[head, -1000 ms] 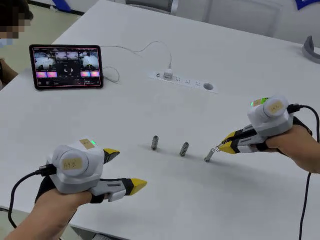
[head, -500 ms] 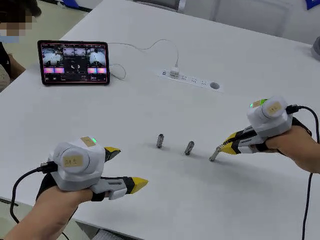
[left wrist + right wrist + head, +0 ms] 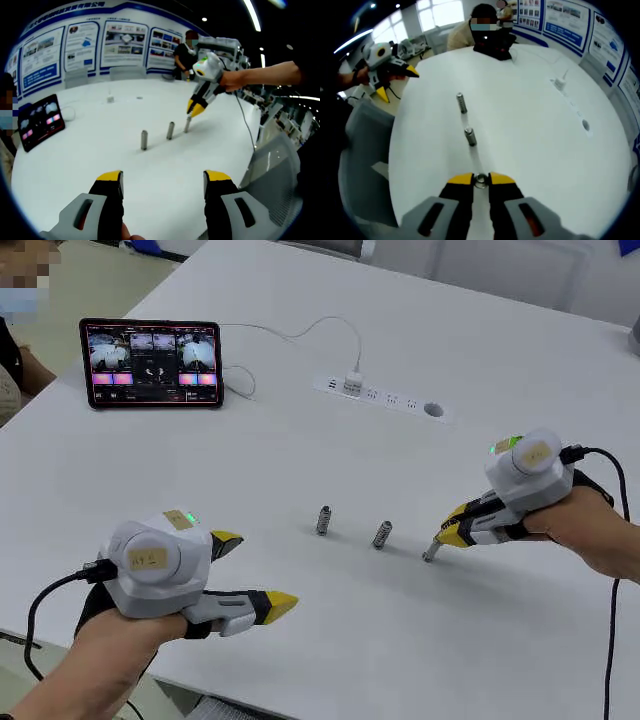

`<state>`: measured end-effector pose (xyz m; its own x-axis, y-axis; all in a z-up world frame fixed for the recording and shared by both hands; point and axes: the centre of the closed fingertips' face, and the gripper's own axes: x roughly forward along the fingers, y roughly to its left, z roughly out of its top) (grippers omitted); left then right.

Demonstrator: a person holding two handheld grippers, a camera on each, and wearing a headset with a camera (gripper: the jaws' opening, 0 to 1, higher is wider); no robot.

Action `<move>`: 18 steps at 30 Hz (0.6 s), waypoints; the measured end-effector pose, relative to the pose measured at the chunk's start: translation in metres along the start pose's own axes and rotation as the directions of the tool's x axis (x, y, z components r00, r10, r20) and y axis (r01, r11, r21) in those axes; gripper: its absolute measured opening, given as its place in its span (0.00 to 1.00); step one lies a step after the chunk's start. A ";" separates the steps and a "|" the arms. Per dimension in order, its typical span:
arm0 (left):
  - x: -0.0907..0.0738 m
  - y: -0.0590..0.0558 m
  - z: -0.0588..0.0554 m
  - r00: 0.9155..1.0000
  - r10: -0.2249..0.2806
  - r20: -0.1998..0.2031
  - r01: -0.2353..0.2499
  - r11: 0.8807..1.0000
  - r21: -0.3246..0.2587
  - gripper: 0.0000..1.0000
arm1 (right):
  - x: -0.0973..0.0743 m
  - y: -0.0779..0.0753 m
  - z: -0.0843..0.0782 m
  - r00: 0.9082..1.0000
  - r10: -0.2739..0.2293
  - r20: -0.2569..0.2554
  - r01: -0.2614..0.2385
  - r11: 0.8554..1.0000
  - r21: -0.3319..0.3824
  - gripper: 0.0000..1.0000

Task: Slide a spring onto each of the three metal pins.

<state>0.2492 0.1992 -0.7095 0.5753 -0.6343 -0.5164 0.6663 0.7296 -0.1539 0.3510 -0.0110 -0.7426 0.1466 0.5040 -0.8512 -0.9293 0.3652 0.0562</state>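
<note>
While two spring-covered pins [image 3: 323, 521] stand in a row toward the tabletop's [image 3: 300, 440] near edge, the right gripper [image 3: 447, 536] is clamped on a third spring [image 3: 431, 550], tilted, just beside them. The left gripper [image 3: 255, 570] hovers over that edge, jaws apart.

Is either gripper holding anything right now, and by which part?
The right gripper is shut on the rightmost spring, pinching its top end between the yellow tips of its fingers. The left gripper is open and holds nothing.
</note>
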 end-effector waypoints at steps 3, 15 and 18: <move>0.000 0.000 0.000 1.000 -0.001 0.000 0.001 1.000 0.001 0.66 | 0.003 0.000 -0.002 1.000 0.005 -0.009 -0.005 1.000 -0.003 0.13; -0.001 -0.001 -0.001 1.000 -0.003 -0.004 0.003 1.000 -0.001 0.66 | 0.012 0.002 -0.006 0.999 0.013 -0.035 -0.014 1.000 -0.026 0.13; -0.002 0.000 -0.002 1.000 -0.001 -0.004 0.001 1.000 -0.001 0.66 | 0.015 0.002 -0.008 0.999 0.013 -0.045 -0.014 0.999 -0.031 0.13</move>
<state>0.2475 0.2008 -0.7101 0.5725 -0.6344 -0.5194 0.6665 0.7291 -0.1558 0.3491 -0.0090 -0.7593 0.1193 0.4732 -0.8729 -0.9413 0.3336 0.0522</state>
